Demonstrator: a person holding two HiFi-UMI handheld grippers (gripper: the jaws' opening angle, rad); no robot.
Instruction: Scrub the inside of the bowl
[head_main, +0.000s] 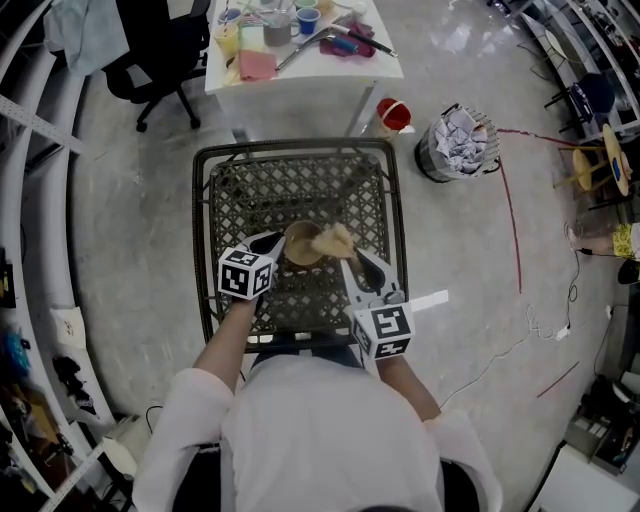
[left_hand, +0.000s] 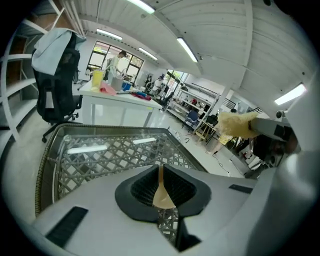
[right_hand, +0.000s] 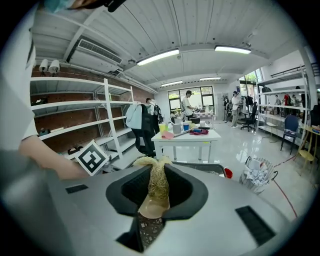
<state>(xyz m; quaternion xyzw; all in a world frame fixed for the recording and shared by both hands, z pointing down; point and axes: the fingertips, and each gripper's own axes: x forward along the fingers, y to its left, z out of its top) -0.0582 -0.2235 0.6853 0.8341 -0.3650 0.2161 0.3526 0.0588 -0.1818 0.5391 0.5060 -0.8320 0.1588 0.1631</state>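
Note:
A tan bowl (head_main: 298, 245) sits over the black wire-mesh tabletop (head_main: 290, 185). My left gripper (head_main: 277, 240) is shut on the bowl's near-left rim; in the left gripper view the thin tan rim (left_hand: 161, 190) is pinched between the jaws of the left gripper (left_hand: 161, 181). My right gripper (head_main: 347, 258) is shut on a pale yellow fibrous scrubber (head_main: 335, 240), which hangs over the bowl's right edge. In the right gripper view the scrubber (right_hand: 157, 180) stands up between the jaws of the right gripper (right_hand: 157, 189), with the bowl (right_hand: 150, 209) just below. The scrubber (left_hand: 235, 125) also shows at the right of the left gripper view.
The mesh tabletop has a raised black rim (head_main: 393, 200). Behind it stands a white table (head_main: 330, 65) with cups and cloths, and a black office chair (head_main: 160, 50). On the floor to the right are a red cup (head_main: 393, 113) and a waste bin full of paper (head_main: 458, 143). Shelves (head_main: 40, 200) line the left.

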